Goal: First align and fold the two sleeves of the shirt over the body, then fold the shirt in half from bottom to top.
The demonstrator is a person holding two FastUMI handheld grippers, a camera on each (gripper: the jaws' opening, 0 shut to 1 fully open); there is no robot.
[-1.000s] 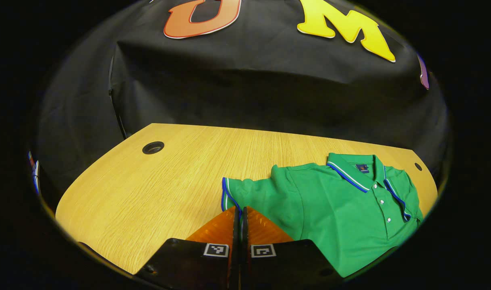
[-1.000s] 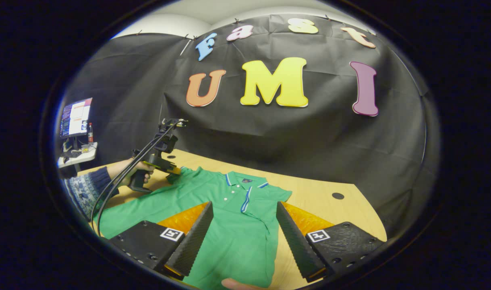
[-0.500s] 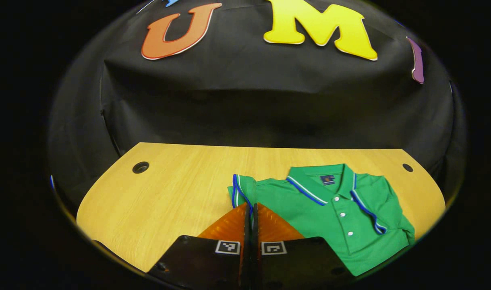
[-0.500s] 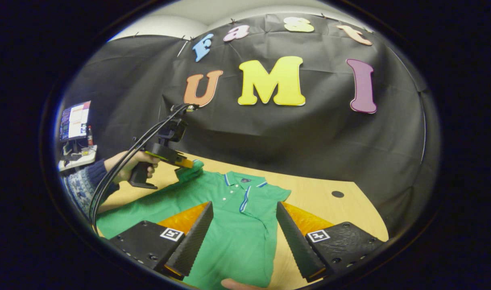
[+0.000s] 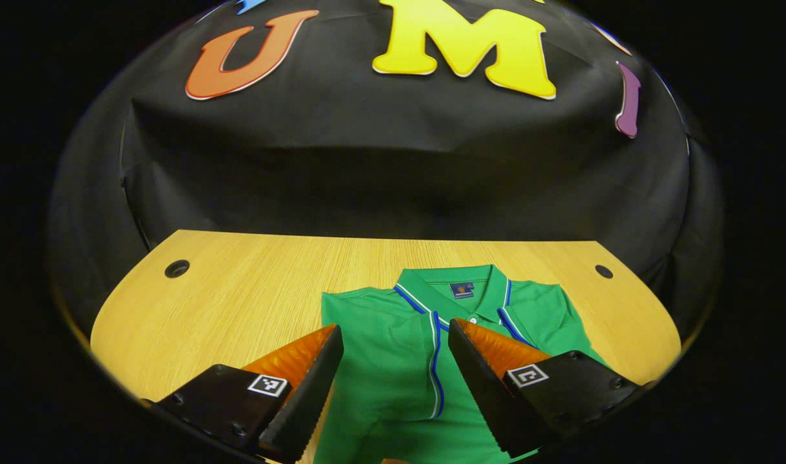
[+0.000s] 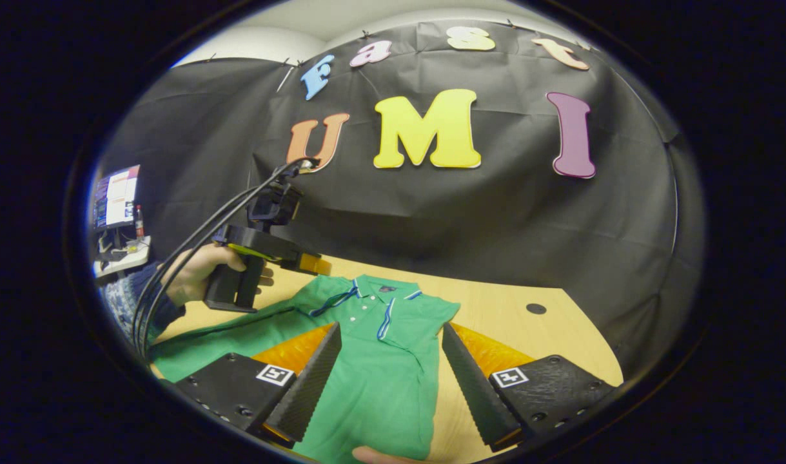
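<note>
Folding stage: one sleeve (image 5: 425, 348) of the green shirt (image 5: 393, 393) lies across the chest, its striped cuff edge running down beside the collar; I judge this the first sleeve fold just laid.
Shirt: flat on the wooden table (image 5: 238, 290), collar (image 5: 460, 293) toward the booth wall, body running back toward the person.
Left gripper (image 5: 396, 335): fingers spread wide above the folded sleeve, holding nothing, probably because the cloth is meant to rest where it lies. From the right gripper view, it (image 6: 315, 264) hangs over the shoulder, held in a hand (image 6: 196, 277).
Right gripper (image 6: 389, 361): fingers wide apart, empty, low over the shirt's middle, likely waiting its turn.
Other sleeve: whether it is folded I cannot tell; that side of the shirt (image 6: 441, 312) looks narrow and tidy.
Next, as I judge: settle the second sleeve, then bring the hem up to the collar.
Risk: the laid sleeve could slip if the body is tugged.
</note>
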